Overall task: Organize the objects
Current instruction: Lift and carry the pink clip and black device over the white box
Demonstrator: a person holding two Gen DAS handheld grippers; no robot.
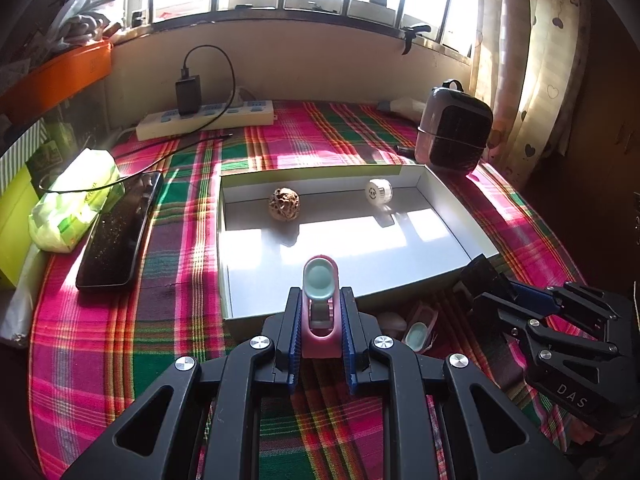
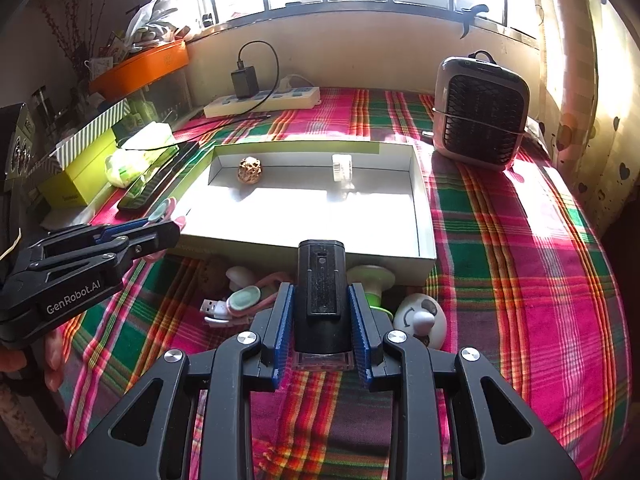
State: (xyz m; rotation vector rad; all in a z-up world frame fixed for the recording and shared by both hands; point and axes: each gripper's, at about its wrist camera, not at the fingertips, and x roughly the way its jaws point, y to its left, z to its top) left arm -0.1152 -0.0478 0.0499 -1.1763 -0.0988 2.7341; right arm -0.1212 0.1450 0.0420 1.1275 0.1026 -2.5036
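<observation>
The left gripper (image 1: 320, 332) is holding a pink clip with a mint pad (image 1: 320, 304), its jaws pressing on the clip's two sides, just above the near edge of the white tray (image 1: 448, 200). The right gripper (image 2: 320, 320) is gripping a black rectangular device (image 2: 321, 292) between its jaws, just short of the tray's near wall. Inside the tray, a brown wrinkled ball (image 1: 284, 204) is sitting at the far left and a small white cylinder (image 1: 379, 191) at the far right, well apart. On the plaid cloth (image 2: 520, 260) near the tray, a second pink clip (image 2: 245, 298), a white USB plug (image 2: 214, 307), a green-and-white spool (image 2: 372, 280) and a white egg-shaped object (image 2: 420, 318) are lying close together. A grey heater (image 2: 482, 114) is standing at the far right.
</observation>
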